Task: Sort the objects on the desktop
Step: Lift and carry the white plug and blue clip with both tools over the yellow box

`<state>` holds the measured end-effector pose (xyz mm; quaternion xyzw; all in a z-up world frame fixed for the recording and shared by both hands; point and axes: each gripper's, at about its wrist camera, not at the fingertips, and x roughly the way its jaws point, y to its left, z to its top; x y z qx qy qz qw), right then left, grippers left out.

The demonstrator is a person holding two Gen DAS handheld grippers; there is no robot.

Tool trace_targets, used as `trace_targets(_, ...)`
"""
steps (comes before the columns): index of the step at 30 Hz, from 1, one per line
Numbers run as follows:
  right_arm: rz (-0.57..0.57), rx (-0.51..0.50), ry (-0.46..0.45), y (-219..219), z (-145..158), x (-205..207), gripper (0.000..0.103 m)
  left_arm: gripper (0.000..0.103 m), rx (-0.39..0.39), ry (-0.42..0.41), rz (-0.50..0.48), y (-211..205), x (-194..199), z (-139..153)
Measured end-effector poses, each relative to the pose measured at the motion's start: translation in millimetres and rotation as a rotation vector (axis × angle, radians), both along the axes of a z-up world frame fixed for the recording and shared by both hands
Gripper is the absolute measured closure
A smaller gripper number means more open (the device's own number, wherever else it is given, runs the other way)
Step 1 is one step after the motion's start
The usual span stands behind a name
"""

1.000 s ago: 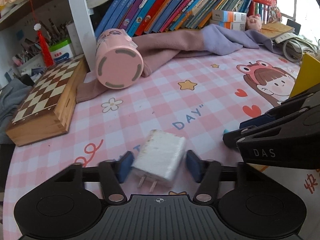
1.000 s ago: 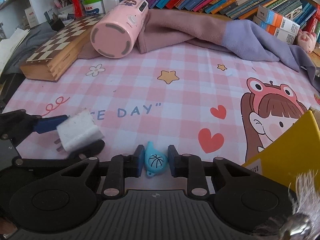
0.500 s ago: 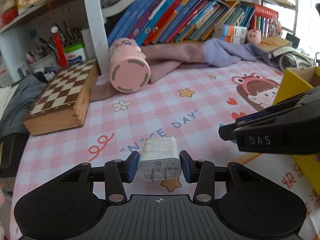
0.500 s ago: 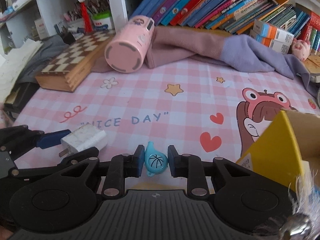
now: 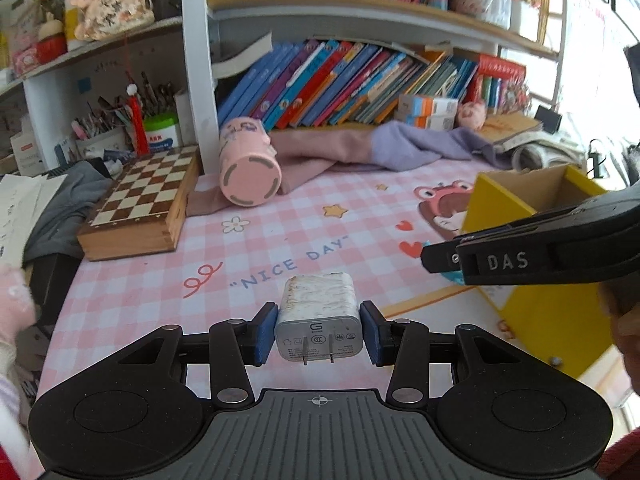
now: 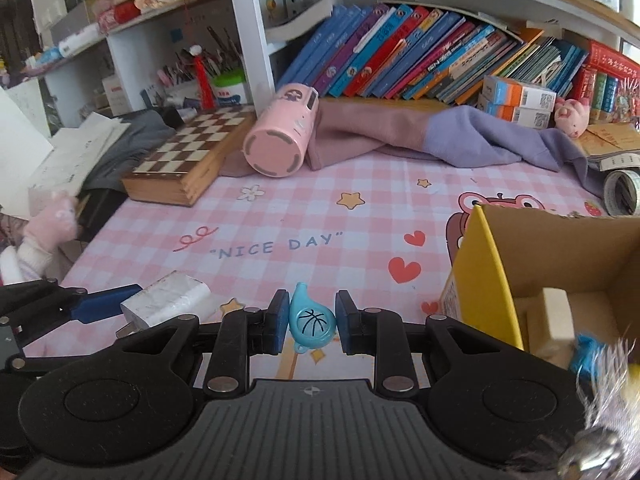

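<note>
My left gripper (image 5: 319,334) is shut on a white plug charger (image 5: 318,316), prongs toward the camera, held above the pink checked mat (image 5: 280,248). The charger also shows in the right wrist view (image 6: 166,302). My right gripper (image 6: 312,322) is shut on a small blue whistle with a basketball print (image 6: 311,320), held above the mat. It shows in the left wrist view (image 5: 448,258) at the right. A yellow cardboard box (image 6: 492,292) stands open to the right, with a wooden block (image 6: 554,320) inside; it shows in the left wrist view (image 5: 500,208) too.
A pink tumbler (image 6: 280,144) lies on its side at the back, next to a pink and purple cloth (image 6: 440,138). A wooden chessboard box (image 6: 188,160) sits back left. Books (image 6: 400,60) fill the shelf behind. A tape roll (image 6: 622,192) lies far right.
Both grippers have risen off the mat and pulled back. The left one closed on the charger and lifted it. The right one still holds the whistle. The yellow box has come into view.
</note>
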<state>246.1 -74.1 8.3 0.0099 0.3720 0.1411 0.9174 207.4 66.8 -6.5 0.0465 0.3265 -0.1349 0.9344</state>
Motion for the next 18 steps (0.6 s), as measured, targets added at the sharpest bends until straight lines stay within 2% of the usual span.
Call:
trace_targets(8, 0.017, 0.023, -0.029, -7, 19, -56, 0.08, 0.06, -0.062, -0.044, -0.02, 3, -53, 29)
trace_targets(18, -0.012, 0.051, -0.021, -20, 30, -133, 0.08, 0.06, -0.144, -0.021, -0.034, 17, -120, 49)
